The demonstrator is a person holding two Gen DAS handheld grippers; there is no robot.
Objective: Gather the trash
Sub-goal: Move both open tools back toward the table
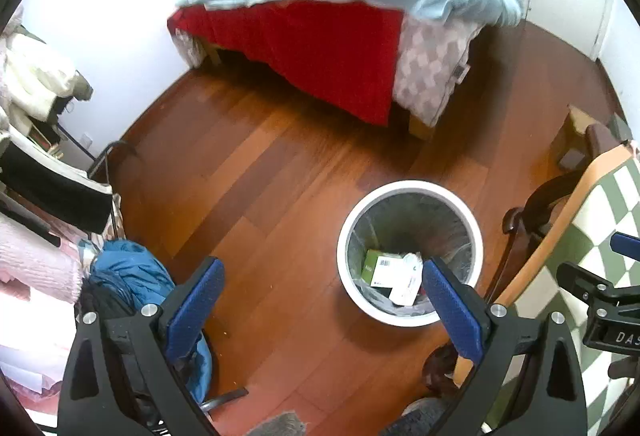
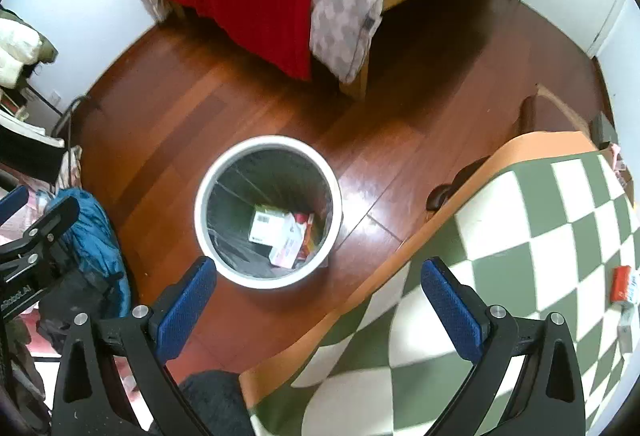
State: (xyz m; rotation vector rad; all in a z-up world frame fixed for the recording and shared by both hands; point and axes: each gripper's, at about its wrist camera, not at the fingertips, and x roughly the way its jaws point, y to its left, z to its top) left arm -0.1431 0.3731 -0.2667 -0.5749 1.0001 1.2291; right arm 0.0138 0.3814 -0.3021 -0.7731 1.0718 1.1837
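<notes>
Left gripper (image 1: 322,288) jaws apart, empty, above wooden floor (image 1: 256,176). Right gripper (image 2: 318,290) jaws apart, empty. White round bin (image 2: 268,278) on floor holds discarded cartons (image 2: 268,226). Red-and-white packet (image 2: 622,282) lies on green-and-white chequered tabletop (image 2: 500,256).

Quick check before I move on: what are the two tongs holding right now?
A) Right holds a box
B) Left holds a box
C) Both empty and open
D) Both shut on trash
C: the left tongs and right tongs both gape with nothing between them; boxes lie in the bin.
</notes>
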